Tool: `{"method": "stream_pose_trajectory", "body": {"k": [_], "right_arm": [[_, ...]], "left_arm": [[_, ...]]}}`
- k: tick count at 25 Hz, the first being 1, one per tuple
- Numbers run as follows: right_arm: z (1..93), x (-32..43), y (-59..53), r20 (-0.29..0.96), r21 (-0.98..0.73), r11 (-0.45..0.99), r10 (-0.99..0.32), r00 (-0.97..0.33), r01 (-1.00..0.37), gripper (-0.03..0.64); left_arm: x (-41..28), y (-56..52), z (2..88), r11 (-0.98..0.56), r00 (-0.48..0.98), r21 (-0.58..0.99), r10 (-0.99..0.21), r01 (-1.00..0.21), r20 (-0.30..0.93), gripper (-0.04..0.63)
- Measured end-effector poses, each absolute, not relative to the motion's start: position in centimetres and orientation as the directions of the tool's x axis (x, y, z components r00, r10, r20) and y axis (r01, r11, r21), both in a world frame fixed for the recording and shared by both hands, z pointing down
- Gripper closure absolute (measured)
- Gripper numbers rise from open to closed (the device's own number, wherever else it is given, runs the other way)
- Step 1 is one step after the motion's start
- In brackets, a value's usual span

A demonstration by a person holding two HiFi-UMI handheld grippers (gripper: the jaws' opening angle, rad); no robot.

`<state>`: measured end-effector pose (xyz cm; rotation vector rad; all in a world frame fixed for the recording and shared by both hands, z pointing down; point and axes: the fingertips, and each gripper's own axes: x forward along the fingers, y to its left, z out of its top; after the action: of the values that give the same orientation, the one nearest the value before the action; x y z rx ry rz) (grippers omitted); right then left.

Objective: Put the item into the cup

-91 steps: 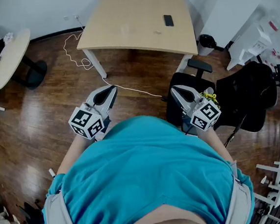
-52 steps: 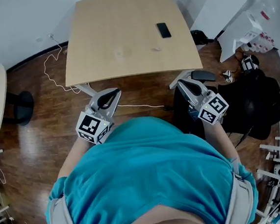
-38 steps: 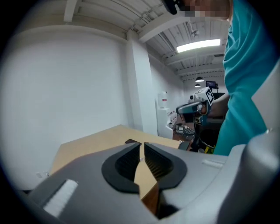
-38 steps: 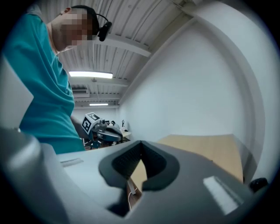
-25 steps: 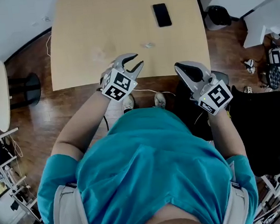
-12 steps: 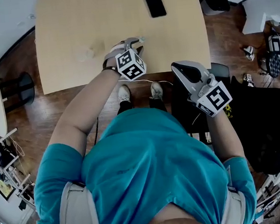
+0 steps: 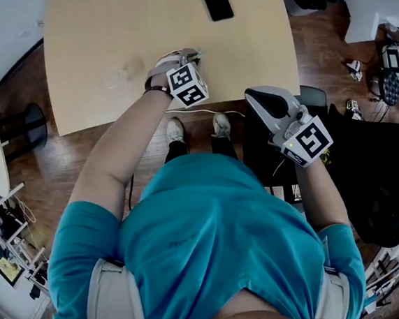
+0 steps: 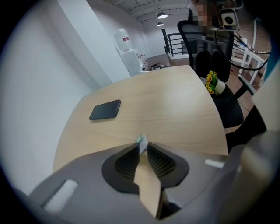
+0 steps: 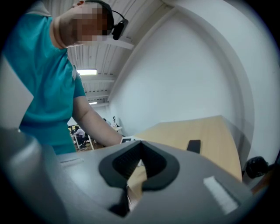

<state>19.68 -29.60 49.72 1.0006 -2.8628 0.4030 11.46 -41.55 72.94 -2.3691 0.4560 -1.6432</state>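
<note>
In its own view my left claw (image 8: 142,148) is pinched shut on a small pale item (image 8: 141,139) above the wooden surface (image 8: 175,109); the head view barely shows it. My right claw (image 9: 140,146) is closed and empty, at the surface's near-right edge.

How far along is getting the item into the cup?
Early. Done: the left claw is at the table. In hand: its tips pinch the small pale item. Left: carrying it to the faint clear shape that may be the cup, dropping it in. The right claw hangs shut, empty.
</note>
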Motion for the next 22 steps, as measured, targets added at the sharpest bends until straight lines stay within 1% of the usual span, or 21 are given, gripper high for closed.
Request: {"method": "stream_pose_trajectory", "body": {"k": [2,3,11,16,22], "right_arm": [[49.8,19.7,-29.6,0.165,-0.221,0.75,-0.601,-0.782,-0.623,0.615],[49.7,19.8,-29.6,0.166,-0.221,0.749,-0.602,-0.781,-0.624,0.615],[49.1,19.1,-29.8,0.16,-0.215,0.76,-0.592,-0.79,-0.613,0.615],[48.4,18.0,-30.1,0.149,-0.208,0.77,-0.584,-0.798,-0.603,0.615],[48.6,15.2,-31.6,0.148,-0.205,0.807,-0.534,-0.833,-0.554,0.615]], "left_arm": [[11.5,-41.6,73.3,-0.929,0.32,-0.35,-0.37,-0.12,0.872,0.578],[11.5,-41.6,73.4,-0.93,0.32,-0.348,-0.368,-0.12,0.873,0.589],[11.3,-39.8,70.8,-0.924,0.379,-0.327,-0.38,-0.199,0.844,0.591],[9.4,-38.3,66.8,-0.904,0.432,-0.303,-0.413,-0.301,0.802,0.591],[3.4,-37.4,62.9,-0.841,0.421,-0.291,-0.492,-0.456,0.762,0.591]]}}
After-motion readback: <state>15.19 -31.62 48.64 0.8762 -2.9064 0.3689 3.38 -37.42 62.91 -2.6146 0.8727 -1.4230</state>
